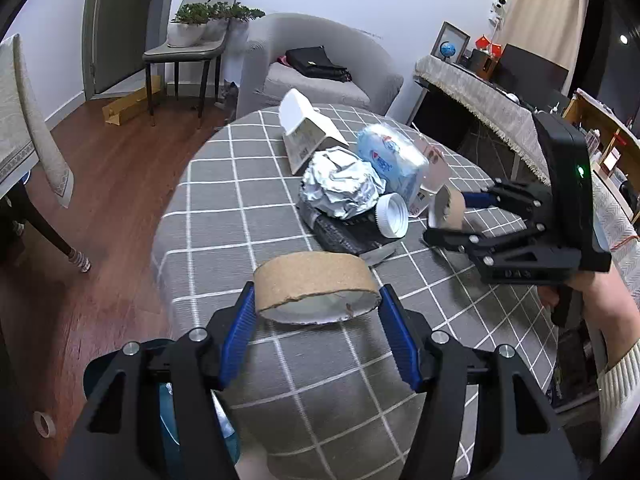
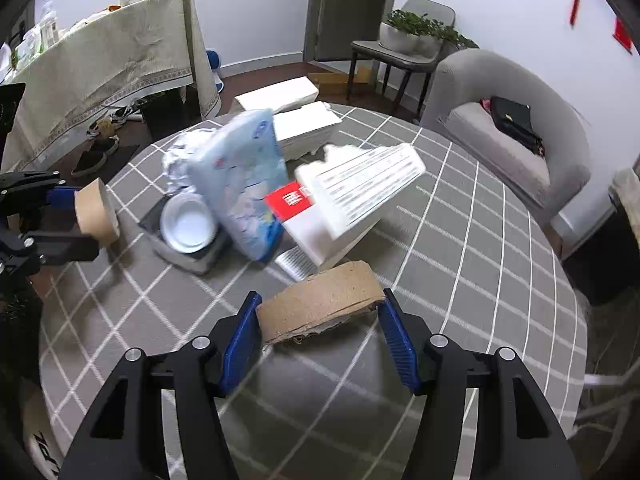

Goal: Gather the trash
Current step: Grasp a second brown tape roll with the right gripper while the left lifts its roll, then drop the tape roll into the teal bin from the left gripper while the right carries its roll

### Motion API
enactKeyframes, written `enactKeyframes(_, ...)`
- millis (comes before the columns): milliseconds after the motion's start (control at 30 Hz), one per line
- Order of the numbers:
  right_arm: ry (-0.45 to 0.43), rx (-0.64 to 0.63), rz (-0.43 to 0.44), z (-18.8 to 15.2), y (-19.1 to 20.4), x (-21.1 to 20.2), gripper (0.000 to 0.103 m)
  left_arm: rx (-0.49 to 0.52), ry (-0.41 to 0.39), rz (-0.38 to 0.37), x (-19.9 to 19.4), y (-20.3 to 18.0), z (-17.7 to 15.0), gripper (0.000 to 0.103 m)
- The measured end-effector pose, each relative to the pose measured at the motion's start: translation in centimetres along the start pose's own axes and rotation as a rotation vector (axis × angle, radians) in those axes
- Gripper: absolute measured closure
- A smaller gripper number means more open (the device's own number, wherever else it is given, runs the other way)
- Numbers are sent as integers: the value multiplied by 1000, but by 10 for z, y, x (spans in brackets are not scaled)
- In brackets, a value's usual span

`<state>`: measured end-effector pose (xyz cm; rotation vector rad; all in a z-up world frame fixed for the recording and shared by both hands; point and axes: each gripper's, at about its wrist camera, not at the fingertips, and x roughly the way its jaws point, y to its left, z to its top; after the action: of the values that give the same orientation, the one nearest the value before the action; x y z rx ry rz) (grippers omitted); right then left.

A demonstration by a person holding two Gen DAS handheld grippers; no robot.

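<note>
My left gripper (image 1: pixel 316 296) is shut on a brown cardboard ring (image 1: pixel 312 276), its blue pads pressing both sides above the grey checked tablecloth (image 1: pixel 224 200). My right gripper (image 2: pixel 318 304) is shut on a second, flatter cardboard ring (image 2: pixel 320 296). Each gripper shows in the other view with its ring: the right gripper (image 1: pixel 444 216), the left gripper (image 2: pixel 86 220). Between them lies a trash pile: a foil ball (image 1: pixel 340 184), a blue tissue pack (image 1: pixel 390 160), a white lid (image 1: pixel 390 214), a black tray (image 1: pixel 344 236) and a white carton (image 1: pixel 308 132).
A grey armchair (image 1: pixel 320 64) with a black bag stands behind the table, and a chair (image 1: pixel 192 52) holding potted plants is beside it. A cloth-covered sideboard (image 1: pixel 480 92) runs along the right. A tape roll (image 1: pixel 44 424) lies on the wooden floor.
</note>
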<state>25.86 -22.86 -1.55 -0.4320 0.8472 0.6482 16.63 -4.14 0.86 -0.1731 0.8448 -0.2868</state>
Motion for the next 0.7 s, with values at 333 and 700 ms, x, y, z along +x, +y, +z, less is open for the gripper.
enactKeyframes(333,-62,138,31,-3,40,-36,42,-10,-30,5,-26,20,-8,39)
enactKeyframes(700,-98,199,79,11,110,-39,42,-34,-16,89,-44,66,-30,39)
